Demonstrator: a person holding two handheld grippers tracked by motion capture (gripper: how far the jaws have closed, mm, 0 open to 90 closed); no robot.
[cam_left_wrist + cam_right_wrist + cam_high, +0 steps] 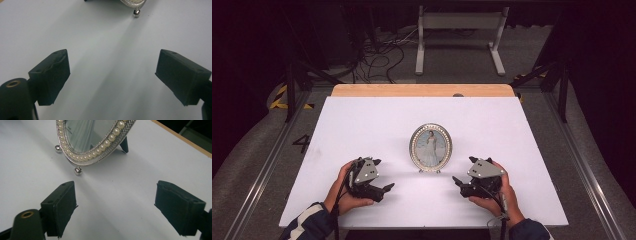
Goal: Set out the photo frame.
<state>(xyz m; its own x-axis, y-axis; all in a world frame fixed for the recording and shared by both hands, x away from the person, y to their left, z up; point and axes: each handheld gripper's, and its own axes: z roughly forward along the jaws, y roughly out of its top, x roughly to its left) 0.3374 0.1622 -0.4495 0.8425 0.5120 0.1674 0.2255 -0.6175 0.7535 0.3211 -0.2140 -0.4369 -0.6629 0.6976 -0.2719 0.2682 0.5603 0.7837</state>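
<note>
Picture frame: a small oval picture frame [430,147] stands upright near the middle of the table, between the two grippers and a little farther from the person than they are. It touches neither gripper.
Frame detail: the silver rim carries a ring of pearl-like beads [111,136]; it rests on small silver ball feet [77,170] with a dark prop leg behind. The photo inside shows a figure in a long white dress.
Writing: faint dark print sits at the glass's left edge in the right gripper view, too small to read. A dark mark like the numeral 4 [302,143] lies on the floor at 9 o'clock from the table.
Left gripper: the left gripper [382,189] lies at 7 o'clock from the frame, held in a hand in a striped sleeve. Its jaws stand wide apart with bare table between them.
Right gripper: the right gripper [461,182] lies at 5 o'clock from the frame, with a grey plate on top. Its jaws are spread wide and grip nothing; the frame's lower rim sits just beyond them.
Surface: a plain white table [362,120] with a bare wooden strip [422,90] along the far edge.
Room: dark surroundings and grey floor; tangled black cables [377,55] at 11 o'clock, a white metal stand [459,30] at 12 o'clock, and yellow-black tape [279,97] at 10 o'clock.
</note>
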